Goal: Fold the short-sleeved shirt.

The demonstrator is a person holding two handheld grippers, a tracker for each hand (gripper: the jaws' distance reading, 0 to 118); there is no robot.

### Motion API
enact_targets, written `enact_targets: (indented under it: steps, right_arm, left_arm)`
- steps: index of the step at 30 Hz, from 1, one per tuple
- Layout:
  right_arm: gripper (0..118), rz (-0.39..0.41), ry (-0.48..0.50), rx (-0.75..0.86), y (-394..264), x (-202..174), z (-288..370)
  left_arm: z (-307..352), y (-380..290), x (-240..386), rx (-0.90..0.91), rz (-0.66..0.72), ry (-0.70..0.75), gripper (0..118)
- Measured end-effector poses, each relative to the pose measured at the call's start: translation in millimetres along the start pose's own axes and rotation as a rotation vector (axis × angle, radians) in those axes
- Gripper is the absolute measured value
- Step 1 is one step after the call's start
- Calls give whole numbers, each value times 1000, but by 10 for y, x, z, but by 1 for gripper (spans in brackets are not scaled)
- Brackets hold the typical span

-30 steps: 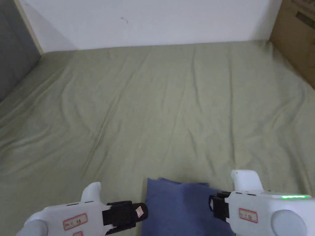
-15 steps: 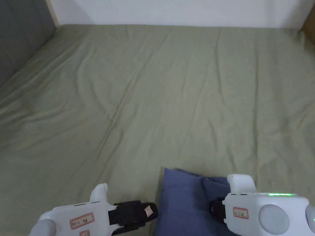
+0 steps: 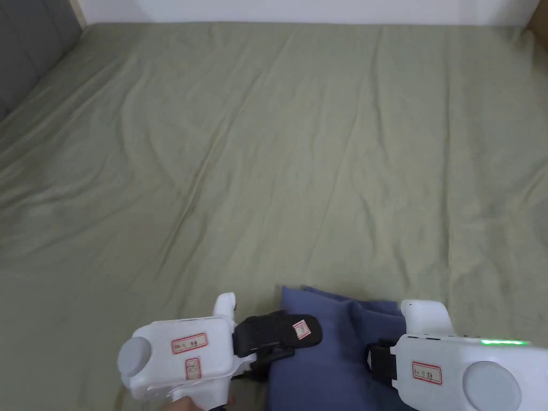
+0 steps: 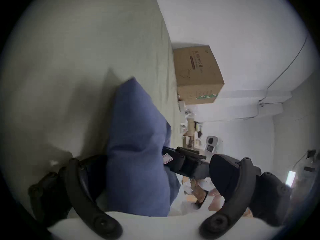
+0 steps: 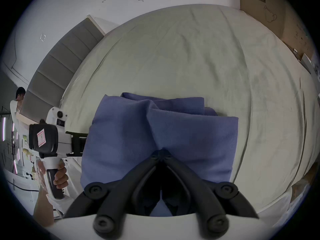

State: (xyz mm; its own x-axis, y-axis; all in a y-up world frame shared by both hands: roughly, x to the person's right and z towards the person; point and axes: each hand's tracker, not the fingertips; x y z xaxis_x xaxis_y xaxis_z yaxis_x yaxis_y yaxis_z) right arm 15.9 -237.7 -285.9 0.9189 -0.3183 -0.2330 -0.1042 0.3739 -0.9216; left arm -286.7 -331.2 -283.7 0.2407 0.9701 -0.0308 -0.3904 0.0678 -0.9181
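The blue short-sleeved shirt (image 3: 332, 353) lies folded into a thick bundle on the olive bed sheet (image 3: 267, 160), at the near edge. My left gripper (image 3: 299, 342) is open at the bundle's left edge. In the left gripper view its jaws (image 4: 152, 167) stand wide apart with the shirt (image 4: 138, 139) between them. My right gripper (image 3: 374, 361) is at the bundle's near right side. In the right gripper view it (image 5: 161, 152) is shut on a pinch of the shirt (image 5: 155, 126), and the left gripper (image 5: 81, 141) sits at the shirt's left edge.
A cardboard box (image 4: 197, 74) stands at the bed's far right corner against the white wall. A grey padded headboard (image 5: 60, 67) runs along the left side. A person (image 5: 17, 101) stands far off beyond it. The wrinkled sheet stretches wide beyond the shirt.
My left gripper has turned and moved right, from beside the shirt onto its left edge. The head camera has tilted down. The right gripper keeps its hold.
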Motion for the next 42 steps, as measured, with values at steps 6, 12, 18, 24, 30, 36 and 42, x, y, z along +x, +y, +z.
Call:
enact_targets:
  steps: [6,12,18,24,30,36,42]
  right_arm:
    - [0,-36,21,-3,15,78,2]
    - [0,-33,19,33,72,44,197]
    - [0,-115,31,78,114,162,326]
    - [0,-201,-2,76,117,220,265]
    - [0,-219,-17,51,153,152,155]
    - [0,-213,-13,25,192,19,23]
    - [0,-202,-7,15,197,-100,-17]
  left_arm:
    - [-71,35,21,19,-17,165,27]
    - [79,103,250,-5,-127,273,27]
    - [736,370,395,35,-193,407,27]
    - [1807,845,495,114,-224,659,27]
    - [2918,1300,634,204,-250,1068,27]
    - [3466,1553,519,256,-292,1374,38]
    - [3398,1509,348,223,-312,1486,100]
